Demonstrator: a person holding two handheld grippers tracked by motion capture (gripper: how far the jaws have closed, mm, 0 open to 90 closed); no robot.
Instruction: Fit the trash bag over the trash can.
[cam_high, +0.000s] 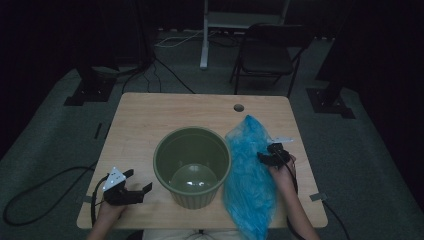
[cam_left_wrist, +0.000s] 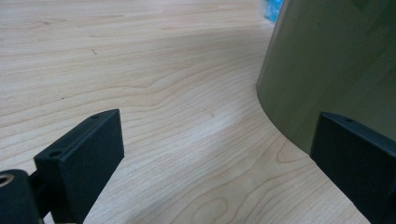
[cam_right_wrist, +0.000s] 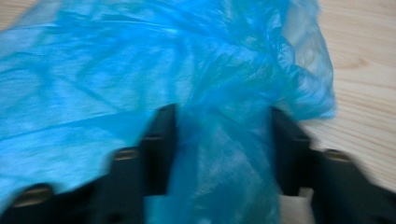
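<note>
An olive-green round bin (cam_high: 192, 199) stands upright in the middle of the wooden table (cam_high: 150, 125), with nothing in it. A crumpled blue plastic bag (cam_high: 250, 180) lies along the bin's right side and hangs over the table's front edge. My right gripper (cam_high: 265, 158) is at the bag's right edge. In the right gripper view its jaws (cam_right_wrist: 224, 126) stand apart, astride a bunched fold of the bag (cam_right_wrist: 140, 60). My left gripper (cam_high: 139, 180) rests open on the table left of the bin. Its jaws (cam_left_wrist: 217, 135) hold nothing, and the bin's wall (cam_left_wrist: 327, 60) is close by its right jaw.
A cable hole (cam_high: 238, 107) sits near the table's far edge. Beyond the table stand a folding chair (cam_high: 267, 55) and a white stand (cam_high: 204, 35). Cables (cam_high: 30, 195) trail over the grey carpet on the left. Bare wood (cam_left_wrist: 140, 70) lies ahead of the left gripper.
</note>
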